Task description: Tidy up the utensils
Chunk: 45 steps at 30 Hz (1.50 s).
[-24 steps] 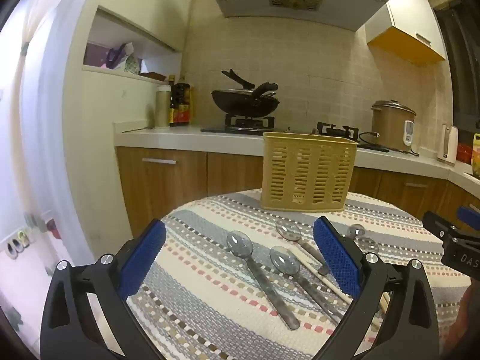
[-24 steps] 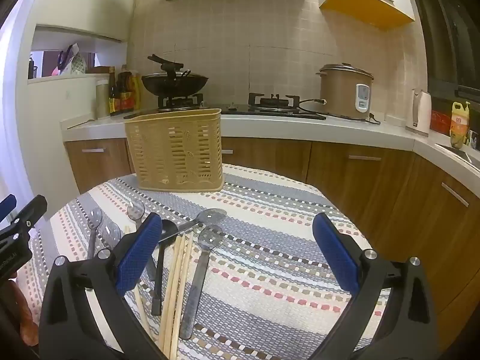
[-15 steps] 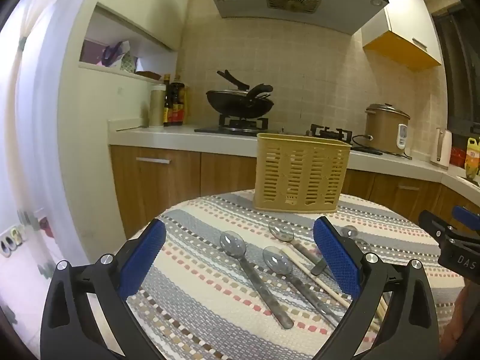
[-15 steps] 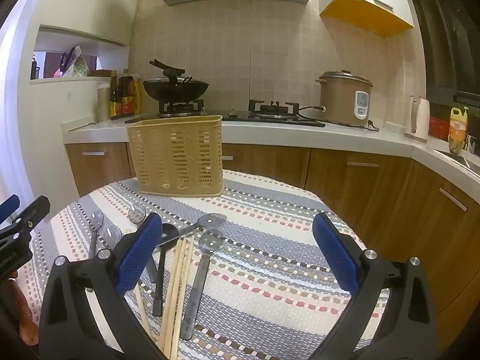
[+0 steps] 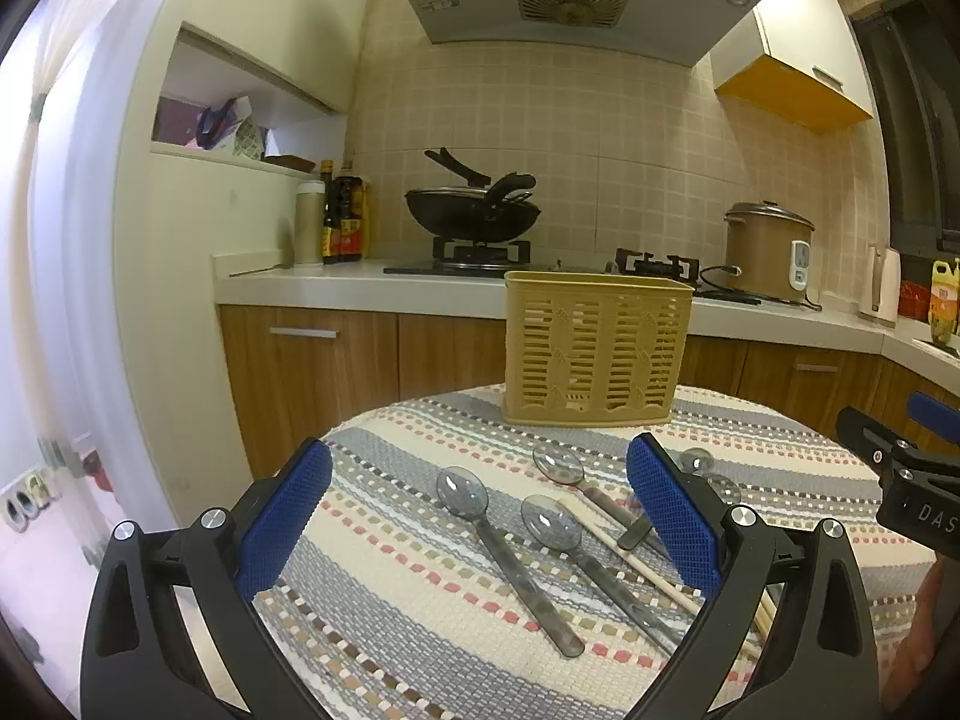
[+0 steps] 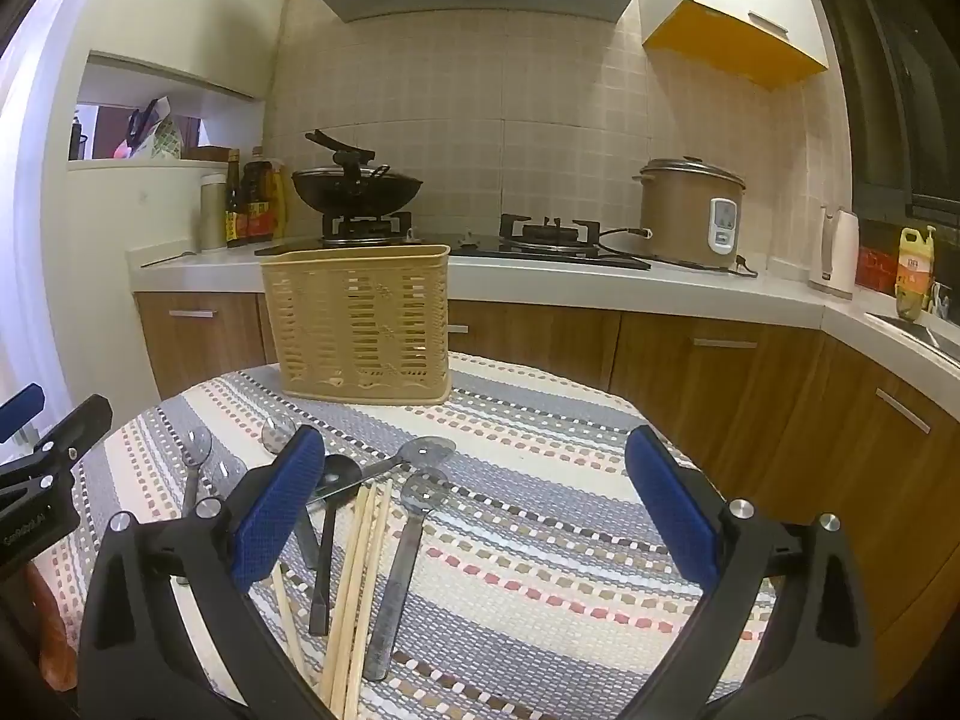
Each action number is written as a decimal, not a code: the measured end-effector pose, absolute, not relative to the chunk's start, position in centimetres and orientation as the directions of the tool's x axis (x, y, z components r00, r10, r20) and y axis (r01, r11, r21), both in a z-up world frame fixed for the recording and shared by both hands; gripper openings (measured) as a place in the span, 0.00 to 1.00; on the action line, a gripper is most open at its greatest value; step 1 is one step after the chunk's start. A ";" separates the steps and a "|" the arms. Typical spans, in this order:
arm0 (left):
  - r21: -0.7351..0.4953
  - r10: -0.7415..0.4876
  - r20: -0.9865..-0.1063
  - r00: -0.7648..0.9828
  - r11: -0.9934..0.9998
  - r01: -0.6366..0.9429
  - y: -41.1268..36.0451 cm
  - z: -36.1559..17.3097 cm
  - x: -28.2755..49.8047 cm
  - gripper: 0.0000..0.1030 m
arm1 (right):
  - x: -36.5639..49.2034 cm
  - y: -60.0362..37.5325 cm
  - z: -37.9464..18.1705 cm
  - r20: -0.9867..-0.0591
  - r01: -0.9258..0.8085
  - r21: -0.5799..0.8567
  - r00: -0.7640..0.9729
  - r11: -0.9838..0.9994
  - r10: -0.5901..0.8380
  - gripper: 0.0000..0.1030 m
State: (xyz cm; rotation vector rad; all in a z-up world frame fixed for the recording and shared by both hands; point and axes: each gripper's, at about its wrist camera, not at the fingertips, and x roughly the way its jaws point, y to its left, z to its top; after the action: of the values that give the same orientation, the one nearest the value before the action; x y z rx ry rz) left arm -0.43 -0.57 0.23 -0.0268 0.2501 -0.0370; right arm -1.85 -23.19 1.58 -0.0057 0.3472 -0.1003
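Left gripper [image 5: 480, 516] and right gripper [image 6: 474, 504] both gape wide, nothing held, hovering over the striped table [image 6: 540, 480]. Spoons [image 5: 510, 558], chopsticks [image 6: 360, 570] and slotted spoons [image 6: 414, 510] lie loose on the cloth in front of the basket [image 5: 594, 348], which stands upright at the far edge.

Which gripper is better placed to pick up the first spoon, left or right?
Probably the left. The left gripper is open with two spoons lying on the cloth directly between its fingers. The right gripper frames mostly bare tablecloth; the chopsticks lie by its left finger.
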 end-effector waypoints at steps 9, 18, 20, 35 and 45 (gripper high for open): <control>-0.035 -0.041 -0.255 0.966 0.999 0.033 -0.6 0.0 -0.1 0.93 | -1.9 -23.8 1.6 -0.337 0.093 0.005 0.937 0.996 -0.086 0.93; -0.032 -0.043 -0.258 0.965 0.999 0.035 -0.7 -0.1 0.0 0.93 | -2.0 -23.7 1.5 -0.331 0.100 -0.003 0.939 0.995 -0.096 0.93; -0.032 -0.043 -0.260 0.965 0.999 0.036 -0.7 -0.1 0.0 0.93 | -2.0 -23.7 1.5 -0.330 0.101 -0.004 0.939 0.995 -0.097 0.93; -0.033 -0.045 -0.261 0.964 0.999 0.038 -0.8 -0.3 0.0 0.93 | -2.0 -23.6 1.6 -0.331 0.099 -0.005 0.939 0.995 -0.095 0.93; -0.032 -0.045 -0.263 0.964 0.999 0.038 -0.8 -0.2 0.1 0.93 | -2.0 -23.6 1.6 -0.330 0.100 -0.006 0.939 0.995 -0.096 0.93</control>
State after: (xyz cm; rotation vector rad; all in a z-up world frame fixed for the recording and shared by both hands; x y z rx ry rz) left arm 0.08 -0.76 -0.19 -0.0269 0.2667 -0.0419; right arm -2.03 -23.58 1.56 0.0110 0.3360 -0.1000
